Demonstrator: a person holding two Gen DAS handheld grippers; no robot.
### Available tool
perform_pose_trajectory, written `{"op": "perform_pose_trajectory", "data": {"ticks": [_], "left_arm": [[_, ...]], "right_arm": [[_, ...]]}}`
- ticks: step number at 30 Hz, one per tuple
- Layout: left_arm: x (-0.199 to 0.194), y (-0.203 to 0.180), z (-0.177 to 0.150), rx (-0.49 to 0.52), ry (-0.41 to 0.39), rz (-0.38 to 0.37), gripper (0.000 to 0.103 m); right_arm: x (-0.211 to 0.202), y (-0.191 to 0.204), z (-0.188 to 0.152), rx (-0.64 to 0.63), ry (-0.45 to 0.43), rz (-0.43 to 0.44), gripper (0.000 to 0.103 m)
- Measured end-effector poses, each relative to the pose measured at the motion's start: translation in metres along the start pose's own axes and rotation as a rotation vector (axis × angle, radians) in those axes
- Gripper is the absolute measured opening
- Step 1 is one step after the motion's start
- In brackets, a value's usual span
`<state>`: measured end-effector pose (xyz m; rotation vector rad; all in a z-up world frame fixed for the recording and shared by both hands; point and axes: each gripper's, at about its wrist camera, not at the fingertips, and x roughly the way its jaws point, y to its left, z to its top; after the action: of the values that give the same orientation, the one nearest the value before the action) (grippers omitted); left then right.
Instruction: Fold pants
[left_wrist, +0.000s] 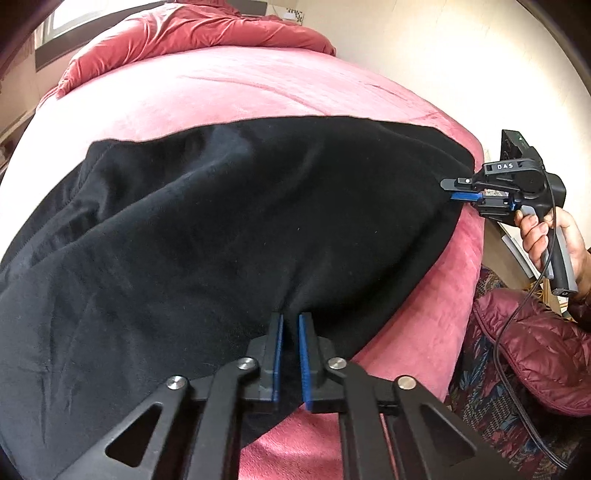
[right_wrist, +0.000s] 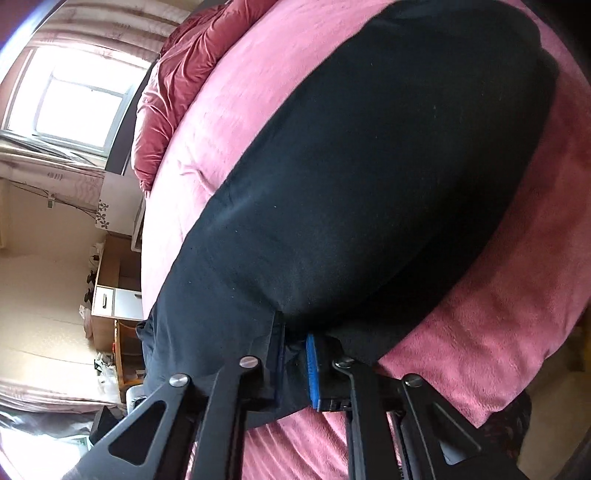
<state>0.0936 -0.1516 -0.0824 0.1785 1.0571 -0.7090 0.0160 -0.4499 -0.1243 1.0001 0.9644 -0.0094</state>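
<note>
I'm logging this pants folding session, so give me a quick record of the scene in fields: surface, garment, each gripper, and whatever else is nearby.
surface: bed with pink blanket
garment: black pants, spread across the blanket, wrinkled
left gripper: shut on the near edge of the pants
right gripper: shut on the pants' edge at the bed's right side, held by a hand
far end of bed: bunched red duvet
beside bed: window and wooden cabinet

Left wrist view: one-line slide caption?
Both grippers, left and right, pinch the near edge of black pants on a pink bed.
</note>
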Motion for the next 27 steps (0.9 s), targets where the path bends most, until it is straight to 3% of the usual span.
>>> {"op": "perform_pose_trajectory", "data": {"ticks": [7, 13, 16, 20, 23, 27], "left_arm": [[-0.035, 0.010, -0.006, -0.039, -0.060, -0.089, 0.006], [-0.022, 0.007, -0.019, -0.025, 0.000, -0.090, 0.006], [-0.015, 0.012, -0.020, -0.073, 0.021, -0.090, 0.010], [-0.025, 0.023, -0.019, -0.145, -0.002, -0.144, 0.021], [-0.040, 0.032, -0.019, -0.196, -0.040, -0.186, 0.025], [-0.054, 0.046, -0.020, -0.274, -0.092, -0.185, 0.025]], "right_arm": [[-0.031, 0.017, -0.001, -0.097, -0.035, 0.002, 0.008], [-0.016, 0.003, -0.014, -0.087, 0.023, -0.075, 0.008], [-0.009, -0.003, -0.016, -0.092, 0.041, -0.093, 0.008], [-0.017, -0.008, -0.011, -0.082, 0.042, -0.042, 0.015], [-0.036, -0.018, -0.002, -0.057, -0.019, -0.033, 0.022], [-0.070, -0.045, 0.021, 0.038, -0.167, -0.074, 0.023]]}}
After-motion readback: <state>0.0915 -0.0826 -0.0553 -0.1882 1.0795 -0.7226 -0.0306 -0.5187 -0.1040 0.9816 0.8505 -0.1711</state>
